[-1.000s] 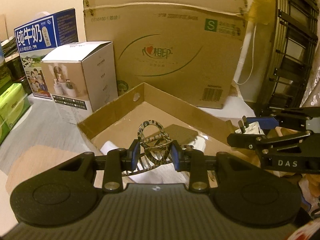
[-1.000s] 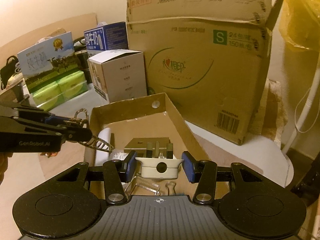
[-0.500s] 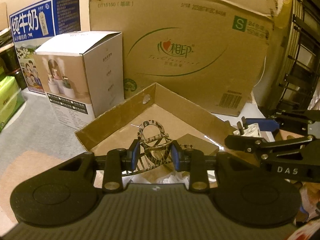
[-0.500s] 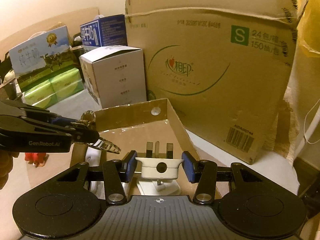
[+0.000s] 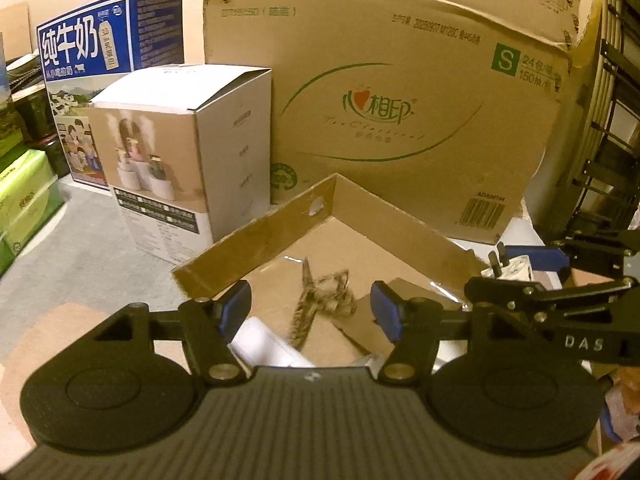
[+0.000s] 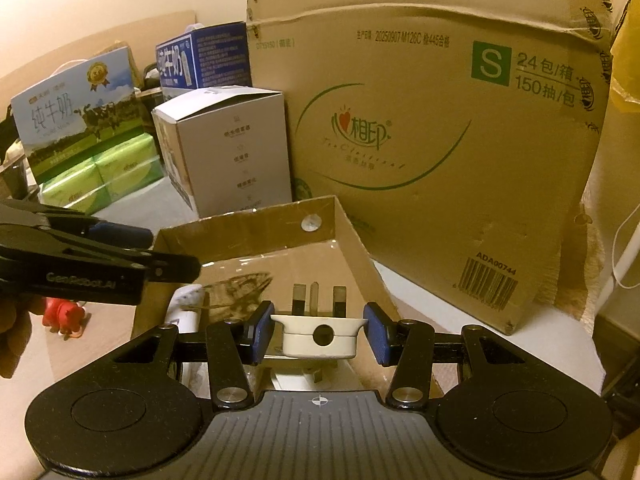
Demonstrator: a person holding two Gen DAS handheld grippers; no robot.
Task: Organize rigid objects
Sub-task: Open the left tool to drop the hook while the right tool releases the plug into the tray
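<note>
My hair clip (image 5: 320,300) looks leopard-spotted brown, though it's blurred; my plug (image 6: 318,336) is cream white, my pads (image 6: 260,332) blue, the tray (image 6: 352,240) plain brown cardboard.

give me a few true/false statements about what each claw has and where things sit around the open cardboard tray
1. The right claw grips a white three-pin plug. True.
2. The patterned hair clip is clamped between the left claw's pads. False: the jaws are opening, and the blurred clip hangs free between them over the open cardboard tray.
3. The white product box stands inside the tray. False: it stands outside, beside the tray's left wall.
4. A large brown carton stands behind the tray. True.
</note>
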